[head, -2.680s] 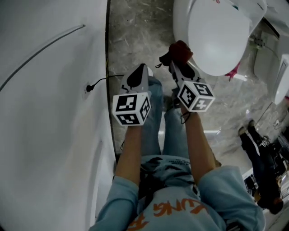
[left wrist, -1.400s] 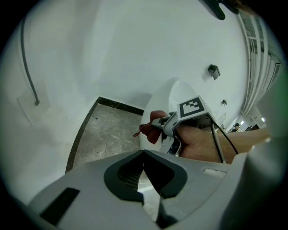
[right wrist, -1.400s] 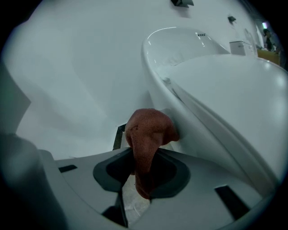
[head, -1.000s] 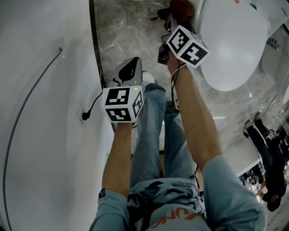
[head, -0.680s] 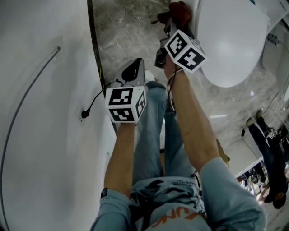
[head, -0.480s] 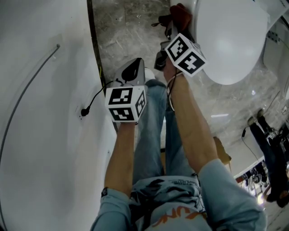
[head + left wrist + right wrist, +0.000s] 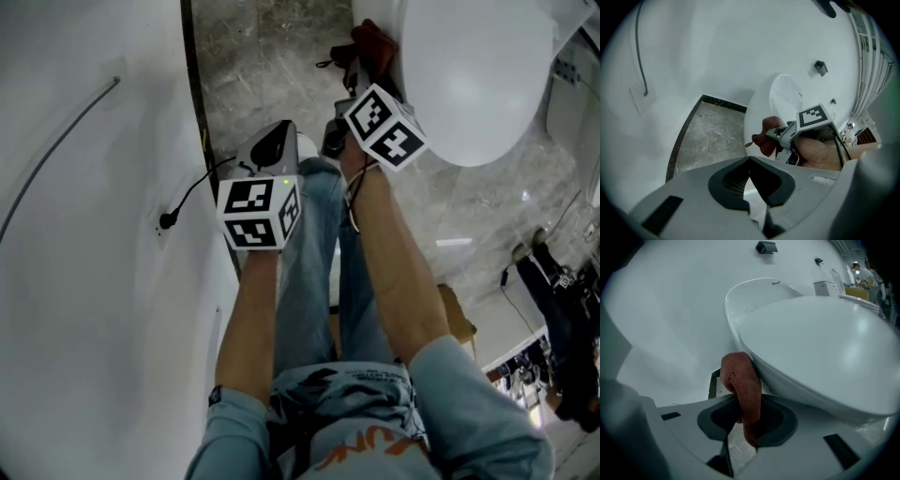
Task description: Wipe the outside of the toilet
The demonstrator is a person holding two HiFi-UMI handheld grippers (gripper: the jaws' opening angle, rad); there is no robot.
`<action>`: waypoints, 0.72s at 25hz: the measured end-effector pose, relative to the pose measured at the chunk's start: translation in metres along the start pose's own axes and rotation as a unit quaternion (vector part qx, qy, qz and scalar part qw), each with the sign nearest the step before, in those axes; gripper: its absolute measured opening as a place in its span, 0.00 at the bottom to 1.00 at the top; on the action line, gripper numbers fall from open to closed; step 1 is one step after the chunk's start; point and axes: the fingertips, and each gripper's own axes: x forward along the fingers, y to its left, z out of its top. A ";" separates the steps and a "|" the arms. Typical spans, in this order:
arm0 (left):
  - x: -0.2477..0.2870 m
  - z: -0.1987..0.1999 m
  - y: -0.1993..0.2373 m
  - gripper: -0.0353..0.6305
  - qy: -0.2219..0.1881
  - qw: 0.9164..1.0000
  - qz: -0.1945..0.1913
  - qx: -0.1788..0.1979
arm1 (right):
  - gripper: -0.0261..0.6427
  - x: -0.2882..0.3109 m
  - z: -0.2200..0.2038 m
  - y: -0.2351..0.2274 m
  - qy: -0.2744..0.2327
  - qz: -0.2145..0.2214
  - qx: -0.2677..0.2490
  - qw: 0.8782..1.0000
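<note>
The white toilet (image 7: 469,84) stands at the top right of the head view with its lid down. My right gripper (image 7: 361,70) is shut on a red cloth (image 7: 375,47) and holds it against the toilet's left outer side. In the right gripper view the cloth (image 7: 740,380) hangs from the right gripper (image 7: 747,423) and touches the bowl (image 7: 820,352) just under its rim. My left gripper (image 7: 277,141) hovers above the floor left of the toilet, shut and empty. The left gripper (image 7: 750,161) faces the cloth (image 7: 766,138) and the right gripper (image 7: 787,136).
A curved white wall (image 7: 94,234) fills the left, with a black cable and plug (image 7: 169,220) on it. Grey marble floor (image 7: 262,56) lies between wall and toilet. The person's jeans-clad legs (image 7: 314,262) are below the grippers. Another person (image 7: 562,319) stands at the far right.
Over the last second the right gripper has slid the cloth back along the toilet's side toward the person. The left gripper has stayed in place.
</note>
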 end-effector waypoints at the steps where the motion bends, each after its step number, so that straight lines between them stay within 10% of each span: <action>1: -0.001 -0.002 -0.001 0.06 0.000 1.000 0.001 -0.001 | 0.19 -0.003 -0.002 -0.003 0.002 -0.001 -0.001 1.000; 18: -0.015 -0.025 -0.005 0.06 -0.008 0.999 0.019 -0.024 | 0.19 -0.047 -0.054 -0.066 0.051 -0.018 -0.070 0.996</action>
